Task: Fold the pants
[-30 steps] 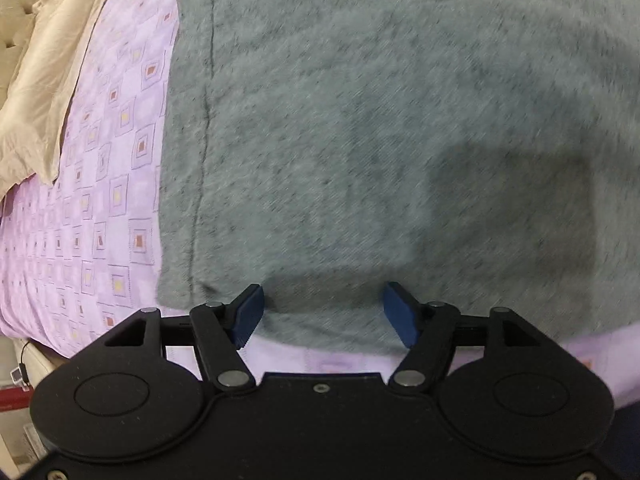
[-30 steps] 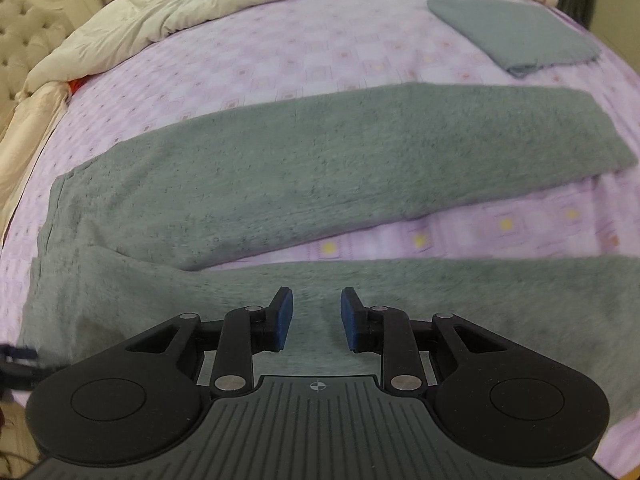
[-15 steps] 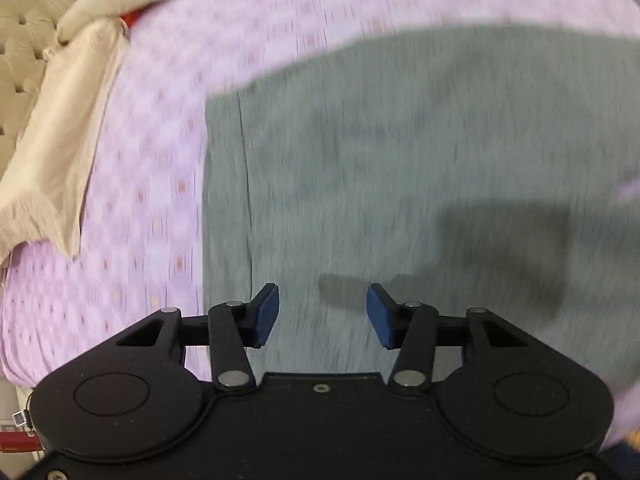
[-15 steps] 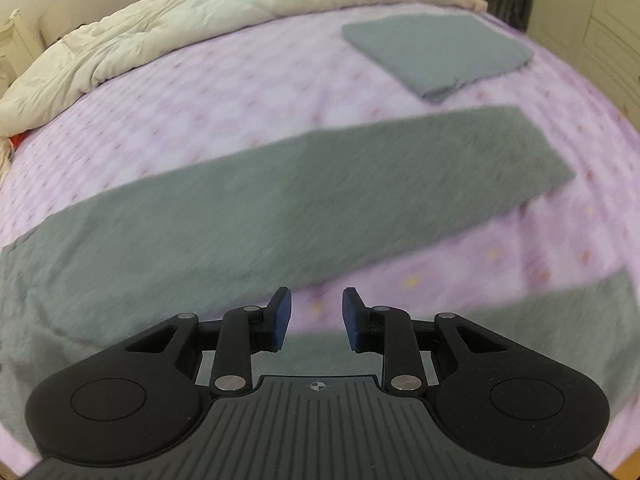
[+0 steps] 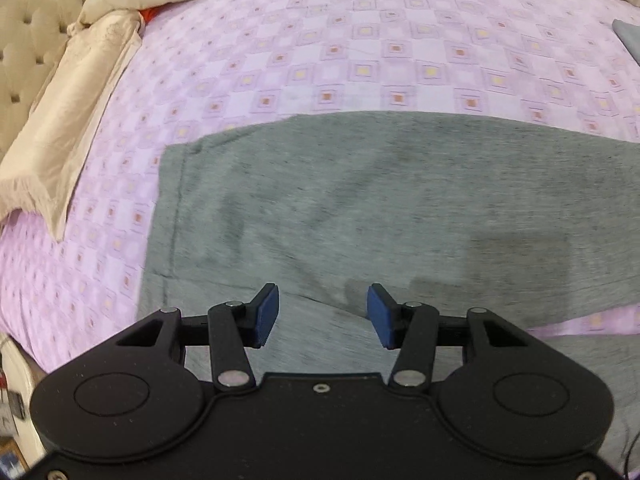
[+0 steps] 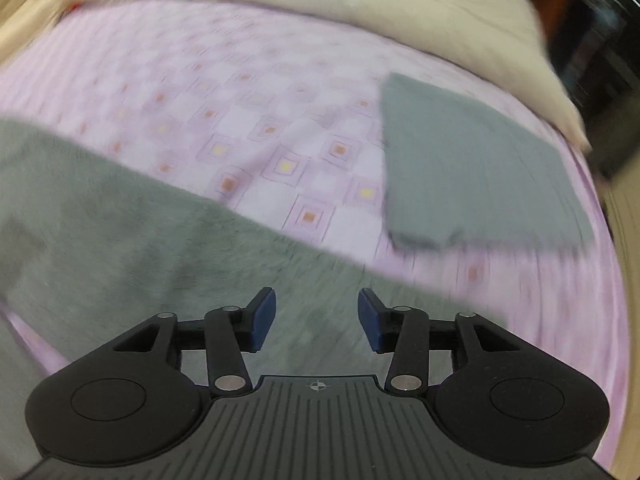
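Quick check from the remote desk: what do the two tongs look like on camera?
Both are matte black with blue pads on thin linked fingers and silver pivot pins. The left tongs have a smooth base; the right tongs have a ribbed grey base with a small crosshair mark.

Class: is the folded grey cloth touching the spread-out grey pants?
Apart. The right wrist view shows patterned purple sheet between the folded grey cloth and the pants.

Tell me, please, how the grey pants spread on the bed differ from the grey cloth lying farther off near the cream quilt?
The pants lie unfolded in one long stretch across the purple sheet, while the cloth is folded into a compact rectangle. The pants lie right beneath the right gripper, whose jaws are opening with nothing between them; the cloth lies apart, beside the quilt. Both are a similar grey and rest flat on the sheet.
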The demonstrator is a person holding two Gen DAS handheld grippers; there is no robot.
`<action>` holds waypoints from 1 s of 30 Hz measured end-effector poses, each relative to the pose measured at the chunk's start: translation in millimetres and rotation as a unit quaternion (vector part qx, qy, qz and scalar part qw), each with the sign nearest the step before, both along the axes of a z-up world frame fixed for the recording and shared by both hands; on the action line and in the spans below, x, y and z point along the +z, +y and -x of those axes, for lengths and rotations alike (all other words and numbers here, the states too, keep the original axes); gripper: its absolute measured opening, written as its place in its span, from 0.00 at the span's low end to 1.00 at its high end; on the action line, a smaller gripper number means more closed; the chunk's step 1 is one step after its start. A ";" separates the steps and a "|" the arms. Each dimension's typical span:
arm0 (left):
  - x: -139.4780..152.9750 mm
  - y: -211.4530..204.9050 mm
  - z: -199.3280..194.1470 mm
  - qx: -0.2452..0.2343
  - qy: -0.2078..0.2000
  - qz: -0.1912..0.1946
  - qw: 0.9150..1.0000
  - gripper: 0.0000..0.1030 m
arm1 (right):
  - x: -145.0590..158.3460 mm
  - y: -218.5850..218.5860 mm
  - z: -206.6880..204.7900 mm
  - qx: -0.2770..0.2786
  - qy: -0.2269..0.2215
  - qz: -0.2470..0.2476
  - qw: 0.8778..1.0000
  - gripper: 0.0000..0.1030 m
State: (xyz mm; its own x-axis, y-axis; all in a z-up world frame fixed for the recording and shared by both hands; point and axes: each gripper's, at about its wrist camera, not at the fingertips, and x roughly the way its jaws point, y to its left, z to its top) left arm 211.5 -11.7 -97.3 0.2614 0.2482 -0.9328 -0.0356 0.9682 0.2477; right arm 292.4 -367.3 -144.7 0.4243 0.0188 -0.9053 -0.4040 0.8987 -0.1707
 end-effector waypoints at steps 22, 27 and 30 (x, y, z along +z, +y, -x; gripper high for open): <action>-5.7 -36.1 -50.1 0.058 0.030 0.064 0.996 0.56 | -22.9 17.6 -2.2 0.243 0.065 -0.018 0.968 0.04; -14.9 -43.0 -90.8 0.058 0.025 0.100 0.993 0.62 | 3.1 14.5 54.1 0.237 0.040 -0.038 0.970 0.04; -18.8 -45.9 -110.3 0.062 0.023 0.122 0.990 0.62 | 4.0 15.5 73.7 0.229 0.043 -0.037 0.972 0.04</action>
